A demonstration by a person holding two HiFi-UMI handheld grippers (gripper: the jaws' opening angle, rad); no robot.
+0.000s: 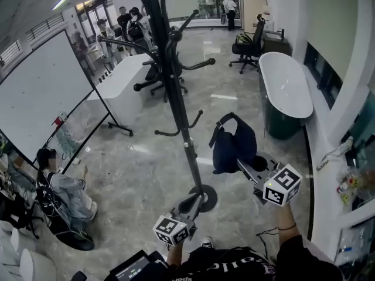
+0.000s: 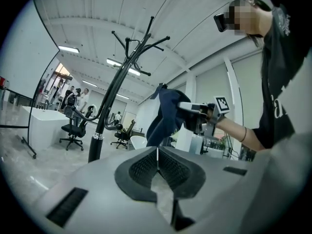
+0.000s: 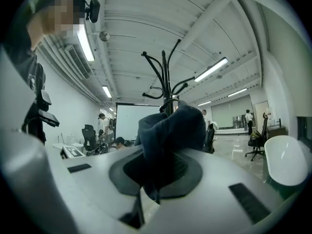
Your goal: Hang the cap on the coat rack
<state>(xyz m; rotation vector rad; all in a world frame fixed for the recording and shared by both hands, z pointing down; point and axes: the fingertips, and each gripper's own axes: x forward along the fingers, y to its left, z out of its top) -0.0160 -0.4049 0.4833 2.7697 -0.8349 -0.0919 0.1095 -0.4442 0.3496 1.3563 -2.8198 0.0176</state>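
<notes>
Polished grey office floor (image 1: 140,174) spreads below. The right gripper (image 3: 157,178) is clamped on the dark navy fabric cap (image 3: 170,128), which bunches just ahead of its jaws. The left gripper (image 2: 157,163) is closed on nothing. This looks like the carrying step; next the cap needs lifting onto a hook of the tall black metal coat rack (image 1: 174,92) straight ahead.

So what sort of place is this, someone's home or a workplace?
Most likely a workplace, an open-plan office or lab. A large freestanding whiteboard stands at one side, a black swivel chair sits near the far wall, and several people gather beyond a long white desk.
</notes>
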